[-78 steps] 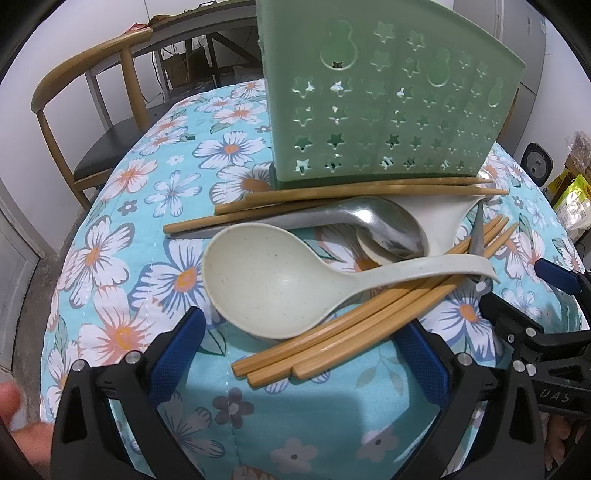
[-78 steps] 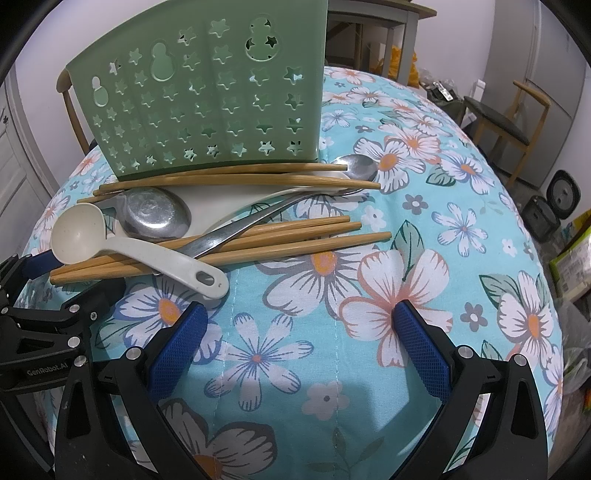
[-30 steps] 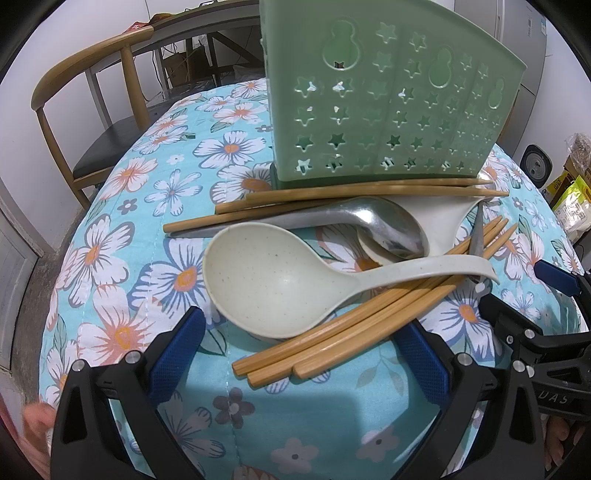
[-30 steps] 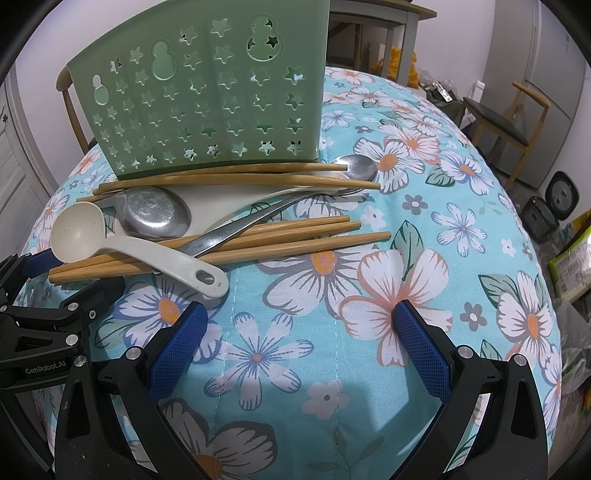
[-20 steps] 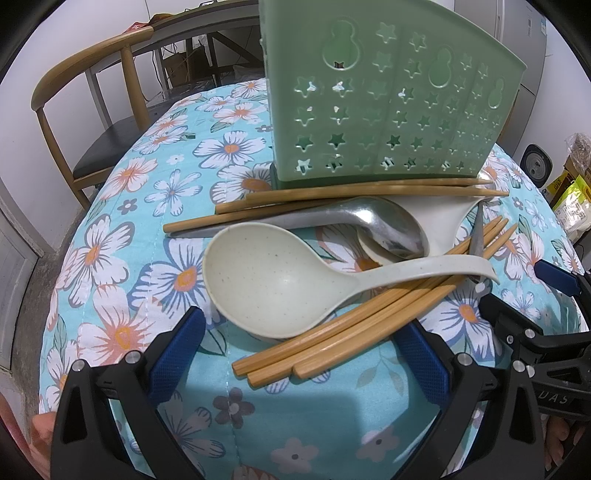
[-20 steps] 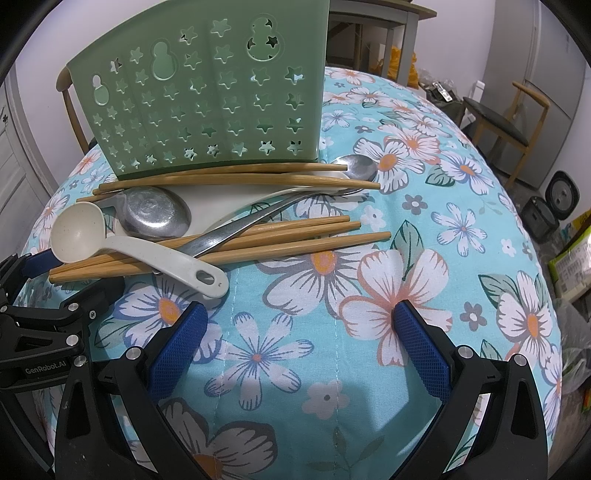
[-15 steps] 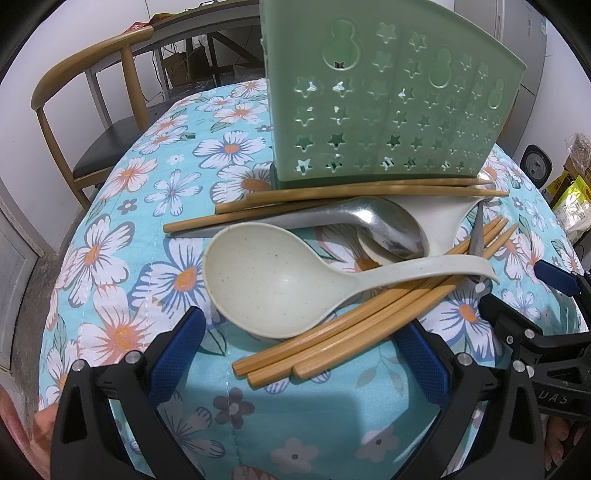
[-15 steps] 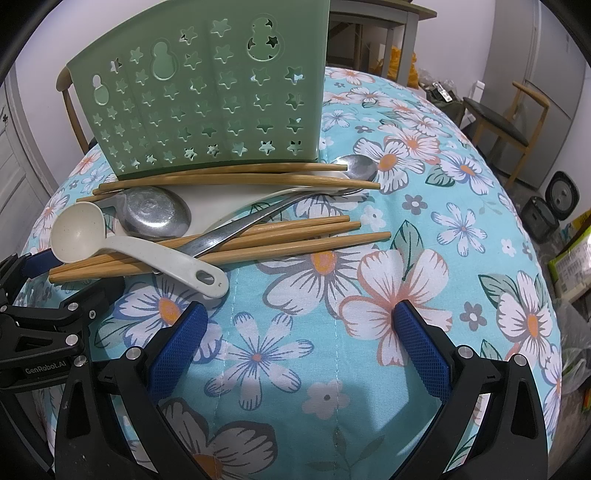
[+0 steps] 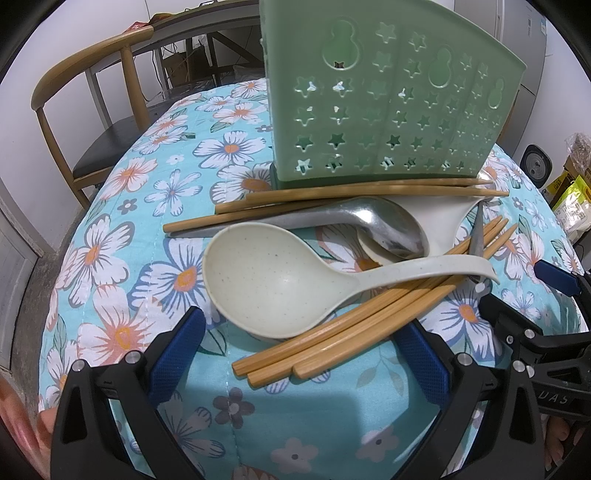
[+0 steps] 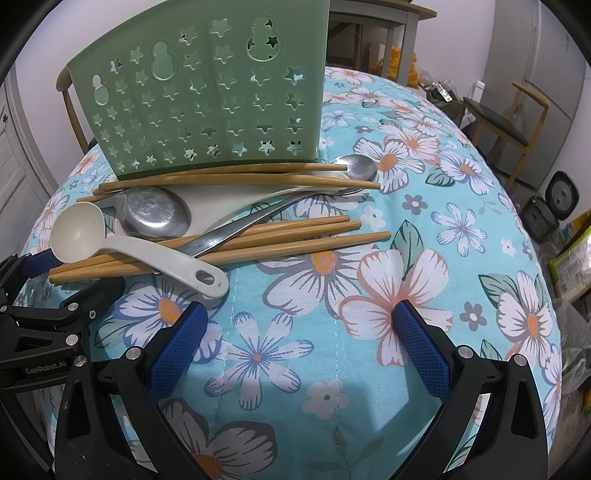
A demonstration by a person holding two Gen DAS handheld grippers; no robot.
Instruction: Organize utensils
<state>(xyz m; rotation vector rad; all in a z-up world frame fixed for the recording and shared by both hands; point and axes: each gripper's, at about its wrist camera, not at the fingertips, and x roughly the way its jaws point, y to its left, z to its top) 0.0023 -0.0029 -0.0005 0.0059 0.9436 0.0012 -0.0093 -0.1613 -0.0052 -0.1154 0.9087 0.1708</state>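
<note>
A green perforated utensil holder [image 9: 373,110] [image 10: 207,99] stands upright on the floral tablecloth [image 9: 122,236] [image 10: 369,295]. In front of it lies a pile: a cream ladle [image 9: 273,277] [image 10: 122,243], a steel spoon [image 9: 369,221] [image 10: 155,214], a second steel spoon [image 10: 354,168], a white spoon [image 9: 443,221] and several wooden chopsticks [image 9: 369,325] [image 10: 258,243]. My left gripper [image 9: 299,358] is open and empty, just short of the ladle bowl. My right gripper [image 10: 295,343] is open and empty, near the ladle handle's end.
Wooden chairs stand beyond the table, one at the left [image 9: 85,96] and one at the right [image 10: 509,122]. A desk [image 10: 369,22] is behind the holder. Bags and a round device [image 10: 561,192] lie on the floor to the right.
</note>
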